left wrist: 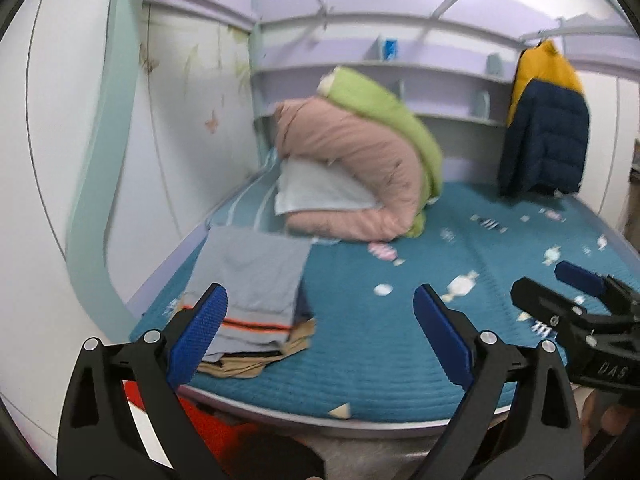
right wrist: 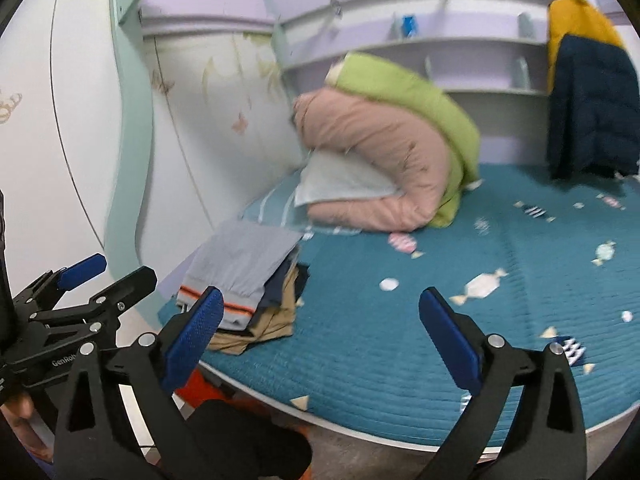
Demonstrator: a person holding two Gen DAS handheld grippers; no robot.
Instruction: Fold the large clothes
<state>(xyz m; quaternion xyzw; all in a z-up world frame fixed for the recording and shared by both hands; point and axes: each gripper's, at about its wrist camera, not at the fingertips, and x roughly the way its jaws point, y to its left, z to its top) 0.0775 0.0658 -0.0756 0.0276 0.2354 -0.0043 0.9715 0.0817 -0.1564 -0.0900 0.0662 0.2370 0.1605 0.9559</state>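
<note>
Both tools hang at the near edge of the bed point(left wrist: 380, 368), side by side and holding nothing. Left hand-held gripper point(left wrist: 320, 336) has its blue pads spread wide, and the right hand-held gripper point(right wrist: 320, 336) is spread just as wide; each shows up at the margin of the other's view.

On the left near corner of the teal quilted bed sits a stack of folded clothes point(left wrist: 248, 300): a grey piece with an orange and dark stripe on top, something navy under it, tan fabric at the bottom poking out toward the edge. Further back, against the wall, a pink quilt point(left wrist: 352, 176) leans rolled up with a green blanket point(left wrist: 384, 116) over it and a pale cloth tucked in front. A navy and yellow puffer jacket point(left wrist: 548, 128) hangs at the far right by the shelves, its hem just reaching the bed.

My guess is that one garment is finished and stacked, and this is the gap between items. Next would be fetching another large piece, likely that jacket, which means a long reach across the bed and laying it flat on the open middle before any fold
</note>
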